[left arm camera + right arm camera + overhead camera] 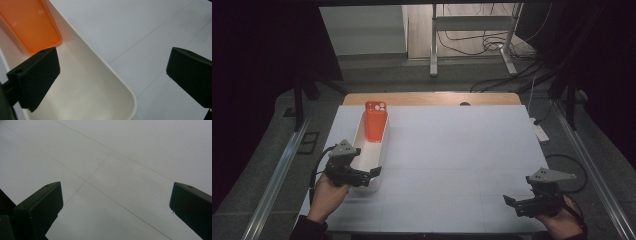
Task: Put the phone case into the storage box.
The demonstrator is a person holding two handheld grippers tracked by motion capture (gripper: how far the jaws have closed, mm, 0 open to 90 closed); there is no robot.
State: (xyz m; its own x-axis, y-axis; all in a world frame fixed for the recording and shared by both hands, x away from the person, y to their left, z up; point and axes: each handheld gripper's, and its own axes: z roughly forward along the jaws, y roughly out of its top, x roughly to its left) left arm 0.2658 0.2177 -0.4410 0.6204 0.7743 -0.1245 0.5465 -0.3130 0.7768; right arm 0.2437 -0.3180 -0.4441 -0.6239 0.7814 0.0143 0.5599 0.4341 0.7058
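Setting: dim room with dark curtains at both sides, a metal frame and loose cables on the floor beyond; a white tabletop [452, 150] with faint seam lines carries the work.
Bin: long white bin [371, 150] on the left part of the tabletop, its length running away from the person, rounded near end just under the left tool.
Phone case: orange phone case [375, 122] with camera cut-outs at its top, leaning tilted in the far end of the bin, its lower edge down on the bin floor.
Left tool: left tool [371, 173] hangs over the near end of the bin, jaws spread wide and gripping nothing; in the left gripper view one jaw sits over the bin's inside and the other over bare tabletop, so the near wall lies between them.
Right tool: right tool [510, 202] is well apart at the near right of the tabletop, jaws wide apart and empty, above plain white surface.
Handling, bin: likely light, thin-walled plastic, stiff enough to pinch but smooth; a wall grip at the near rim looks workable, though it could tip or slide.
Handling, case: likely very light, flexible and slightly grippy; best pinched across its thin edge near the top, where it stands free of the bin wall.
Risk: a hard squeeze may bend the case; a nudge may drop it flat.
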